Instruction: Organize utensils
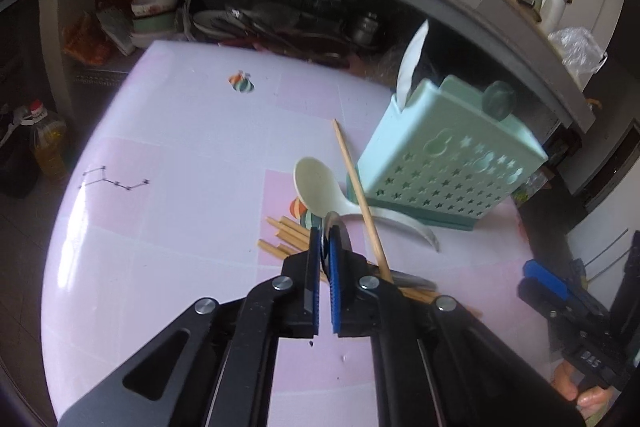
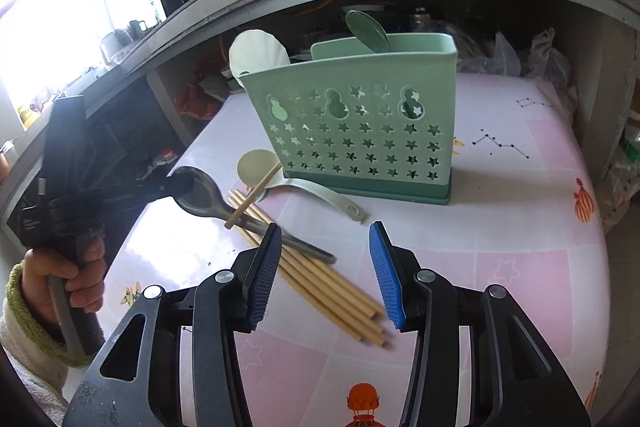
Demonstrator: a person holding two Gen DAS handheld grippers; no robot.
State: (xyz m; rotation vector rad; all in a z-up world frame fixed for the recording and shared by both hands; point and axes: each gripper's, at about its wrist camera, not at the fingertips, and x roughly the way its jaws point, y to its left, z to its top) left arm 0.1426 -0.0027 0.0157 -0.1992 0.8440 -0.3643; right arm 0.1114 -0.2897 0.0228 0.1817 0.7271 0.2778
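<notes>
A: Left tongs point(image 1: 325, 251) pinched on the metal spoon point(image 2: 200, 193) bowl edge, lifted off the desk point(image 1: 180, 227). A chopstick point(image 1: 360, 199) rests across it.

B: Thin grip; slipping is likely. Chopstick could be flicked off. Right tongs point(image 2: 326, 271) spread, idle above chopstick bundle point(image 2: 328, 287). Utensil holder point(image 2: 360, 131) near.

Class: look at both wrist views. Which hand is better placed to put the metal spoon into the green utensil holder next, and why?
Left. The left gripper is already shut on the metal spoon's bowel end, facing the green utensil holder. The right gripper is open and holds nothing, above the chopsticks.
</notes>
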